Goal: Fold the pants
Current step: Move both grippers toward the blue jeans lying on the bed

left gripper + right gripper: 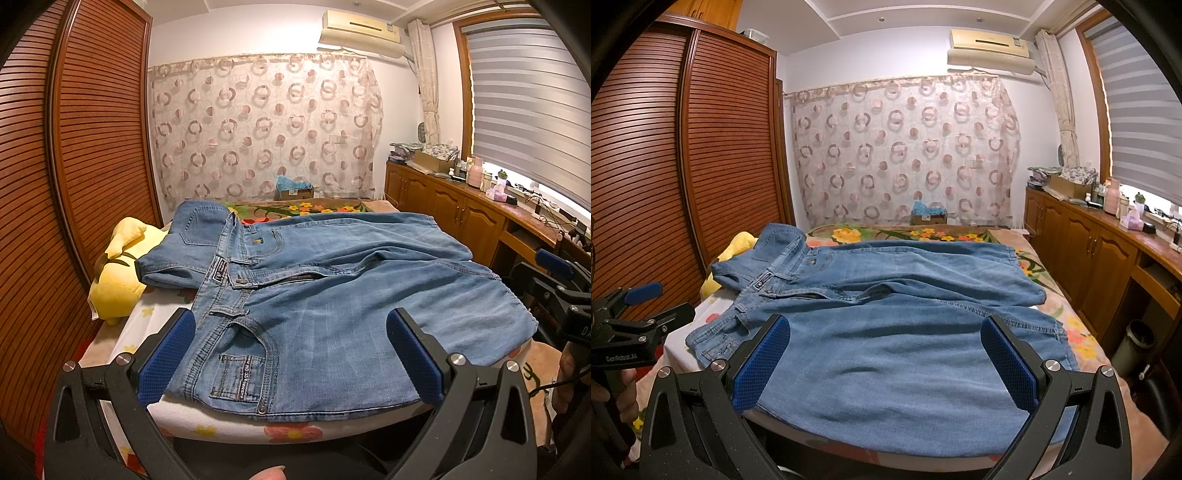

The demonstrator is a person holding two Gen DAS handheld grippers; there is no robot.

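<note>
Blue denim pants (332,295) lie spread on the bed, front side up, waistband to the left, legs running to the right. In the right wrist view the pants (894,332) fill the near half of the bed. My left gripper (291,354) is open, its blue pads on either side of the near front pocket, just above the cloth. My right gripper (886,365) is open over the near leg and holds nothing. The right gripper also shows at the right edge of the left wrist view (554,280), and the left gripper at the left edge of the right wrist view (646,306).
The bed (221,424) has a floral cover. A yellow plush toy (118,280) lies at its left side by the wooden wardrobe (92,147). A wooden cabinet (461,210) with clutter runs along the right wall. A cardboard box (295,190) stands at the far end.
</note>
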